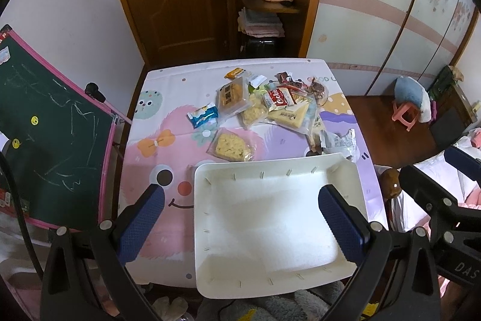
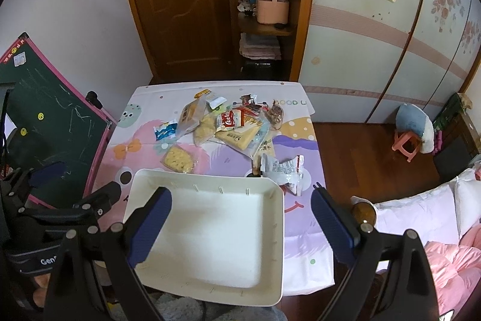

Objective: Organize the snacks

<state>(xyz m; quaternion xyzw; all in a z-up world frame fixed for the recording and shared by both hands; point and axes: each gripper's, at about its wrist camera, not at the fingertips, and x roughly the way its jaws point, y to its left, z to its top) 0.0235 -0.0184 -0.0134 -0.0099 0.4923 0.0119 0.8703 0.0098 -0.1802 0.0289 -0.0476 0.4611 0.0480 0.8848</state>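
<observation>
A pile of snack packets [image 1: 264, 104] [image 2: 228, 122] lies at the far half of the table. Apart from it lie a yellow cracker packet [image 1: 230, 147] [image 2: 178, 160], a blue-white packet [image 1: 203, 115] [image 2: 164, 131] and a crumpled silver wrapper [image 1: 339, 142] [image 2: 284, 170]. An empty white tray [image 1: 270, 227] [image 2: 210, 233] sits at the near edge. My left gripper [image 1: 242, 220] hangs open above the tray's left part, holding nothing. My right gripper [image 2: 242, 226] is open above the tray's right side, also holding nothing.
The table wears a pastel cartoon cloth [image 1: 156, 146] [image 2: 300, 158]. A green chalkboard with a pink frame [image 1: 51, 125] [image 2: 51, 122] leans at the left. A wooden door and shelves stand behind. A pink stool [image 2: 405, 145] and bedding [image 2: 421, 218] are at the right.
</observation>
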